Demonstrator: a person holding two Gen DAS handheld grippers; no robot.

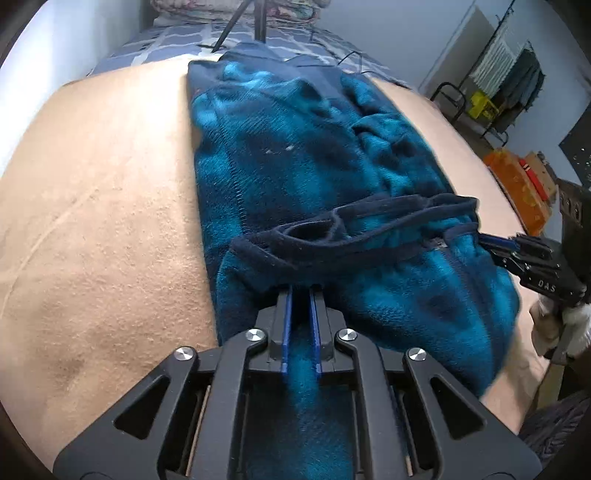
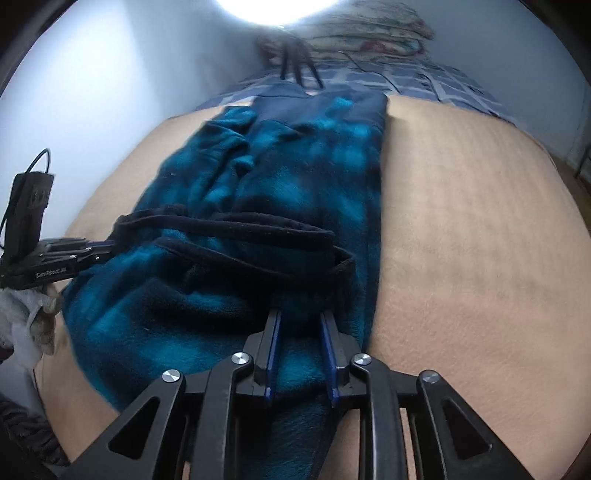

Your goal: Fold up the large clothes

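Left hand-held gripper [image 1: 301,291]: fingers nearly together, a narrow slot between the blue pads; the fleece runs up through that slot and the tips sit at the dark hem, so it looks pinched on the cloth. In the right wrist view it comes in from the left edge, its tips at the end of the dark hem.
Right hand-held gripper [image 2: 298,314]: jaws a little way apart, wider than the left pair; fleece fills the gap, but whether the pads press on it cannot be told. In the left wrist view it enters from the right edge with its tips against the hem's end.
Hands: a pale-gloved hand [image 1: 565,325] shows behind the right tool in the left wrist view; another [image 2: 33,314] behind the left tool in the right wrist view.
Fleece garment [image 1: 295,147]: blue and teal plaid, laid as a long narrow strip down the middle of the bed; its near end is doubled back over itself, and the dark navy hem [image 1: 351,225] lies across the strip between the two tools.
Tan blanket [image 1: 110,221]: covers the bed under the garment, bare on both sides of it.
Far end of bed: blue patterned bedspread [image 1: 166,42], tripod legs [image 1: 255,22], stacked floral bedding [image 2: 369,26].
Room to the right: clothes rack [image 1: 517,85], orange box [image 1: 517,181].
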